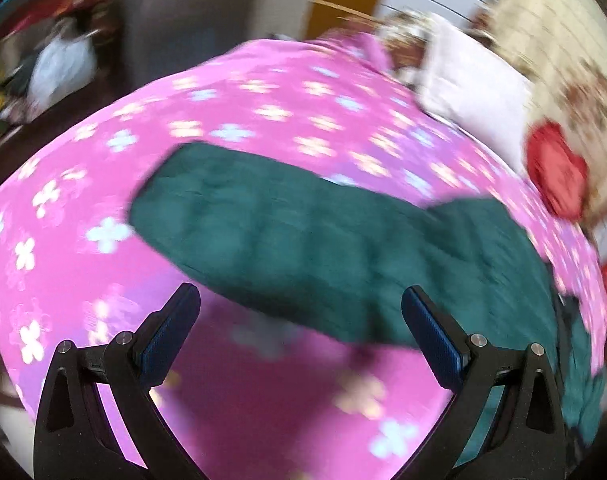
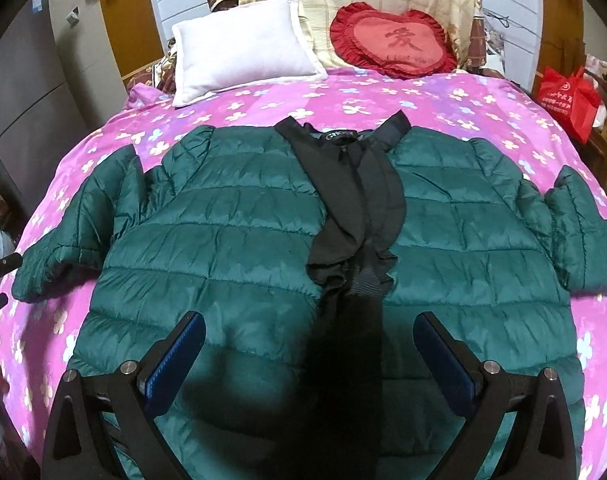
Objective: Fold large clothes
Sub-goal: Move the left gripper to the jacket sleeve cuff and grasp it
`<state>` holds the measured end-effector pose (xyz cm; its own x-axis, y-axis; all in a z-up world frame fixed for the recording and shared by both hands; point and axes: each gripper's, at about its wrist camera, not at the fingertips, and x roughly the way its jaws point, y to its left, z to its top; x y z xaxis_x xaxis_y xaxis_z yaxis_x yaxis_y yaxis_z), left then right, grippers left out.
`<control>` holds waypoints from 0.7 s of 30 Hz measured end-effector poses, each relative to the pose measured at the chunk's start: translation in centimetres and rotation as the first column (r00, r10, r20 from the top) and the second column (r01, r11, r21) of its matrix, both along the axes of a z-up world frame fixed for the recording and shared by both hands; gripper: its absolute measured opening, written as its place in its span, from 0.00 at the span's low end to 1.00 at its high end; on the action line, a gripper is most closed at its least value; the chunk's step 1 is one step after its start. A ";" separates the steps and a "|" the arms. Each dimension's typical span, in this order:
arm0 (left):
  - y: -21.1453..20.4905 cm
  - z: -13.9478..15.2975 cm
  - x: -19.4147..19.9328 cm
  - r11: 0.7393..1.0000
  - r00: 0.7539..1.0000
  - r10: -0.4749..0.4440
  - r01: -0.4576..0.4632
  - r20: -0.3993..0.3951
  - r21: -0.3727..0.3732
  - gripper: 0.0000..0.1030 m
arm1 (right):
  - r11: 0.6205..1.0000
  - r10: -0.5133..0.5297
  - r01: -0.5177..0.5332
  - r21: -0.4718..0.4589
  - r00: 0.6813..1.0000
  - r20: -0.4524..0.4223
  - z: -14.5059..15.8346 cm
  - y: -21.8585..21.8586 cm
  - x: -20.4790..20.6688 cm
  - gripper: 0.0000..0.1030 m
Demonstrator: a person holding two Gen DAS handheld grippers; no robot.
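A dark green quilted puffer jacket (image 2: pixel 231 224) lies spread flat on a pink flowered bedspread (image 2: pixel 443 104), front up, with black lining and collar (image 2: pixel 355 196) showing down its middle and both sleeves out to the sides. My right gripper (image 2: pixel 309 344) hovers open and empty over the jacket's lower middle. The left wrist view is blurred; there my left gripper (image 1: pixel 301 316) is open and empty above the bedspread (image 1: pixel 83 168), just short of the jacket's left sleeve (image 1: pixel 263 224).
A white pillow (image 2: pixel 239 48) and a red heart-shaped cushion (image 2: pixel 395 40) lie at the head of the bed against a flowered cover. A red bag (image 2: pixel 567 96) stands off the right side. A grey cabinet (image 2: pixel 27 92) stands to the left.
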<state>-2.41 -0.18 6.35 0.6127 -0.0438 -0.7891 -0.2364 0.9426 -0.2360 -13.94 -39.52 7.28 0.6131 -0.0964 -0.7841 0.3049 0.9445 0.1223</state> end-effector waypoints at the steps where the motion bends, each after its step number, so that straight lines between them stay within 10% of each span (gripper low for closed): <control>1: 1.1 -0.4 0.4 1.000 1.000 0.030 -0.030 -0.004 0.002 0.99 | 1.000 0.005 -0.005 0.000 1.000 -0.003 -0.1 0.1 0.1 1.00; 13: 6.7 -3.7 4.7 0.984 0.983 0.170 -0.166 -0.062 0.068 0.98 | 0.999 0.036 -0.037 -0.032 0.999 -0.030 -0.3 0.9 0.7 1.00; 21: 7.1 -4.8 5.7 0.987 0.985 0.161 -0.160 -0.054 0.021 0.80 | 0.998 0.038 -0.040 -0.045 0.998 -0.055 -0.8 0.4 1.1 1.00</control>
